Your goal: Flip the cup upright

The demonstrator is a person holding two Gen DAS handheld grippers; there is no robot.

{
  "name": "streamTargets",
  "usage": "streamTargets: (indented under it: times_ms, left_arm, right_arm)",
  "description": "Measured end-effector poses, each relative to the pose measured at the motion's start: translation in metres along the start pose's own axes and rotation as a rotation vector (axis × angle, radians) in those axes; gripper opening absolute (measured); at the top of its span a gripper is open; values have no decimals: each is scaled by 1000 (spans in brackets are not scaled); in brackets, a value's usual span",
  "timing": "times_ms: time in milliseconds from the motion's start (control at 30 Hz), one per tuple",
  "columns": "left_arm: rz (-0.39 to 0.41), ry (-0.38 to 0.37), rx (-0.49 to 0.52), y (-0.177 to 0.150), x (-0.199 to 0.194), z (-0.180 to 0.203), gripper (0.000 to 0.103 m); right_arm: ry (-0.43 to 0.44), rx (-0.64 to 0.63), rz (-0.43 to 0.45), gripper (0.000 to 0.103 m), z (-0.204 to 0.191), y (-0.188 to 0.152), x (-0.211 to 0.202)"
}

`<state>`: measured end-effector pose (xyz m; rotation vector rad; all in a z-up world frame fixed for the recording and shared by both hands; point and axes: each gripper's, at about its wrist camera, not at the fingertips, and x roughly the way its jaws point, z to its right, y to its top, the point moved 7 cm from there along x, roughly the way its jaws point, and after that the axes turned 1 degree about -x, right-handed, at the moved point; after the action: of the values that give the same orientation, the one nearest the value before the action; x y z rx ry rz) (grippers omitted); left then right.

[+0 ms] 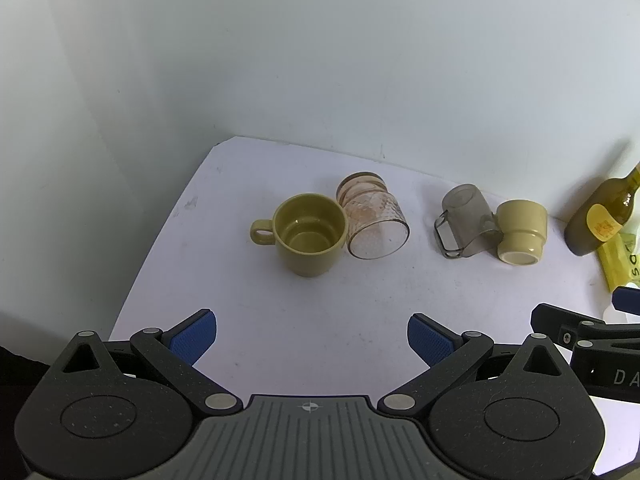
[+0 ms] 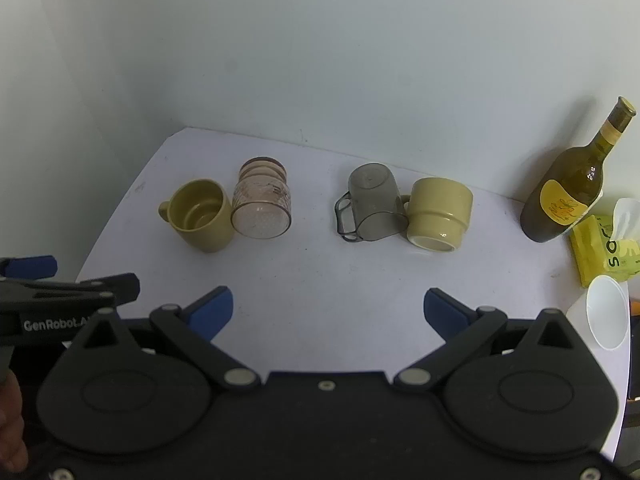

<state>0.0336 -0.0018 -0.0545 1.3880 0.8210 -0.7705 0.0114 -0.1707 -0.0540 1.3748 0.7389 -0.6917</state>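
Logging the left wrist view first: my left gripper spread wide, holding nothing, low in frame. Olive mug upright at centre, touching an amber glass on its side; grey plastic cup tipped against an inverted cream cup, right of centre.

Right wrist view: my right gripper equally wide, empty. Wine bottle upper right; white table.

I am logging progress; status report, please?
Left hand-held gripper and right hand-held gripper open, empty. Olive ceramic mug upright; pink, grey, cream cups not upright. Nothing blocking.
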Motion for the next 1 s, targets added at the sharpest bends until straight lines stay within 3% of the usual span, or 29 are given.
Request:
streamTargets:
  times_ms: [1000]
  left_arm:
    - [11,-8,13,-1,-5,4,103]
  right_arm:
    - [-15,0,20,103,3,0,-7]
